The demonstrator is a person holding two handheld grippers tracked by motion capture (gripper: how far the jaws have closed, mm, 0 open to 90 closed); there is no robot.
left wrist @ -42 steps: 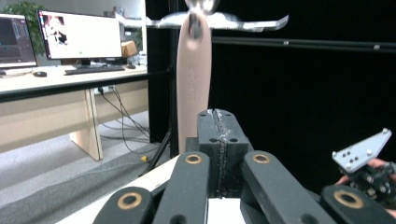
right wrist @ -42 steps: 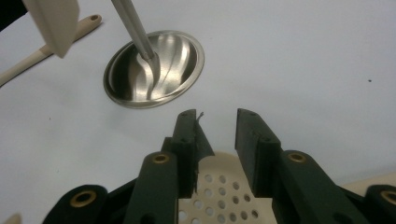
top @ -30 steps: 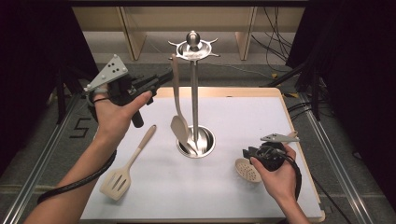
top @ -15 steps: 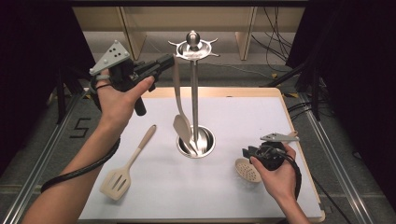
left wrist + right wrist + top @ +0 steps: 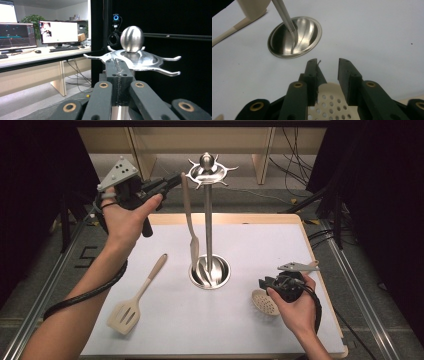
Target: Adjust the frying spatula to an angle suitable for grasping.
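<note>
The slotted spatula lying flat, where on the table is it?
In the high view the slotted spatula lies on the white table at the left, under the person's left forearm, its handle angled toward the steel utensil stand in the middle.

Black curtains [image 5: 380,195] flank the white-topped table [image 5: 250,330]. Beyond, a long pale wooden desk [image 5: 37,62] carries lit computer monitors [image 5: 58,32] above grey floor [image 5: 32,100].

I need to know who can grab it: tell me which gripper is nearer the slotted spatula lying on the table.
Right. The right gripper hovers low over the mat, across the stand's base from the slotted spatula; the left gripper is raised high at the rack's top hooks.
</note>
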